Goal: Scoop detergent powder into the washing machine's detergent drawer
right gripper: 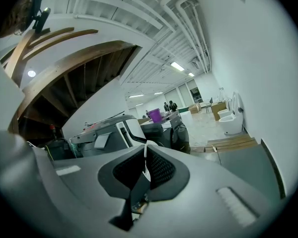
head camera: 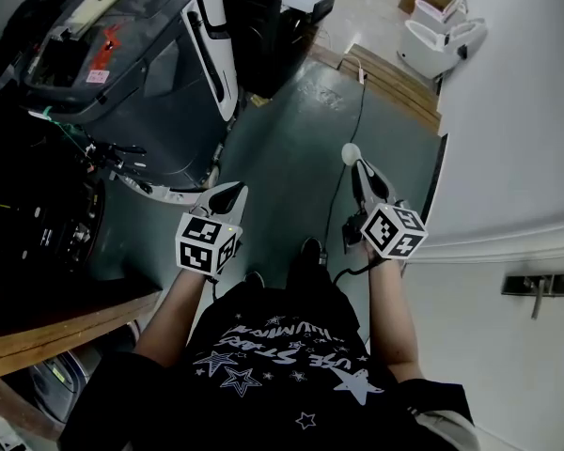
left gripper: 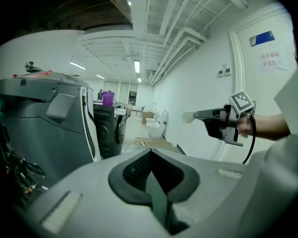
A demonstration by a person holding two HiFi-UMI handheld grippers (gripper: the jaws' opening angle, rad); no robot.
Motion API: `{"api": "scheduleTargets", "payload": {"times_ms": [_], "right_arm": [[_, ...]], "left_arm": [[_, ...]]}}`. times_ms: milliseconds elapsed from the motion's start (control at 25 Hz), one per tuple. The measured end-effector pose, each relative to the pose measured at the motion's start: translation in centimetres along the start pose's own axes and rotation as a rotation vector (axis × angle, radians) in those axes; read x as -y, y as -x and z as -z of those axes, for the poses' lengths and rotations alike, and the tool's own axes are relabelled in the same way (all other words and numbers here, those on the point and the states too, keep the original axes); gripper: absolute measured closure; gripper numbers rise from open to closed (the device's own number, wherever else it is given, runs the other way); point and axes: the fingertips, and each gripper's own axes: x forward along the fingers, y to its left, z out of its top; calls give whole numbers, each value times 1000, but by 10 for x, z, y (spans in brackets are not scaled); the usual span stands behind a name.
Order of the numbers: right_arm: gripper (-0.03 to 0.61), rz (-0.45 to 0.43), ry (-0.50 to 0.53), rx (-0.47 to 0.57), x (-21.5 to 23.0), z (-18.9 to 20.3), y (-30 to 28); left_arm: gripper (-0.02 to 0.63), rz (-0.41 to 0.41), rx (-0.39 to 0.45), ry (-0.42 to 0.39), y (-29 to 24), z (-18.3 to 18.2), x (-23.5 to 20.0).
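In the head view both grippers are held out at waist height over a green floor. My right gripper (head camera: 359,169) is shut on the thin handle of a white scoop (head camera: 351,153), whose round bowl sticks out past the jaws; the scoop (left gripper: 188,117) also shows in the left gripper view, and its handle edge (right gripper: 145,155) in the right gripper view. My left gripper (head camera: 231,195) is shut with nothing in it, jaws meeting (left gripper: 150,152). A grey washing machine (head camera: 160,83) stands ahead on the left, its top tilted. I see no detergent drawer or powder.
A black machine (left gripper: 109,130) with a purple tub (left gripper: 108,98) on top stands behind the grey one. White toilets (head camera: 437,40) and wooden boards (head camera: 395,78) lie far ahead. A cable (head camera: 343,181) runs along the floor. A white wall (head camera: 508,139) is close on the right.
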Motion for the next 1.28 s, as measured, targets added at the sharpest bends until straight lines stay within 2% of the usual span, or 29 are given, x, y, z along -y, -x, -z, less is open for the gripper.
{"api": "scheduleTargets", "payload": {"times_ms": [200,440,680,840,1120,1280], "right_arm": [[543,-8,-6,7,22,-15,-23],[543,-68,-15,-14,84,-43,-83],[543,-166,-11,-35,167,-104,-165],[543,-214,-11,-32,211,-143,-202],[543,-262,4,-74,250,-166,-255],[543,-271,-6,-95,258,-171,-293]], "left_arm": [[614,-5,-3,-10,-29,-17,-4],[614,-51,-7,0,-107,-50,-6],[614,-101,-5,6,-216,-105,3],[614,-136,19,12,-271,-142,7],[614,-191,16,58,-325,-168,-8],[614,-203,5,81,-351,-175,-35]]}}
